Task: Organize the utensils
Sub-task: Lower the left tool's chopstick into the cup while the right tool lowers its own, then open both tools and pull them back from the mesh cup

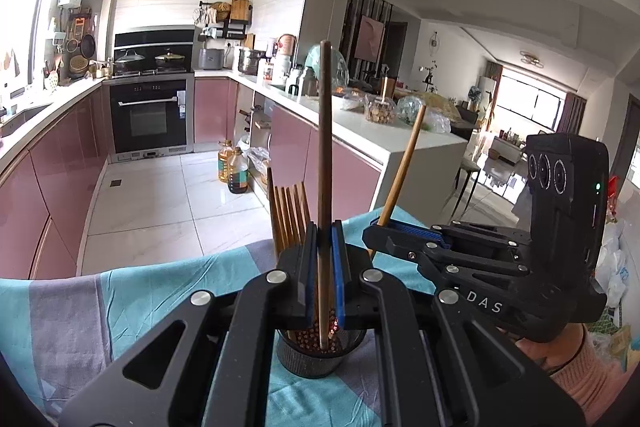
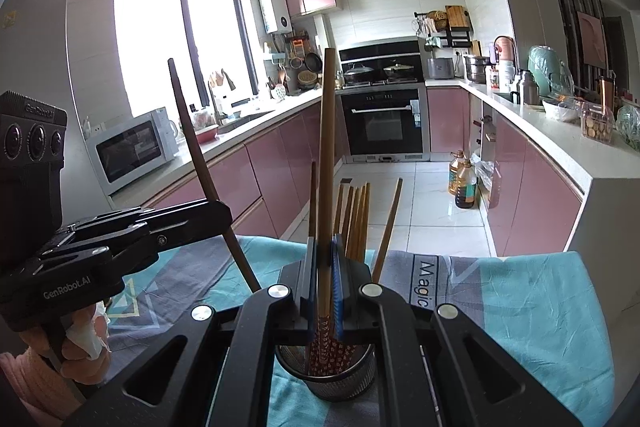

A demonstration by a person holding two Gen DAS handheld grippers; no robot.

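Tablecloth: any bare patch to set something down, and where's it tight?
Free: tablecloth right of the chopstick holder, and the left stretch beyond it. Crowded: over the holder, where left gripper and right gripper each clamp a chopstick beside standing chopsticks.

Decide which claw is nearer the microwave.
Left. The left claw is on the same side as the microwave, toward that counter; the right claw is further right, above the cup.
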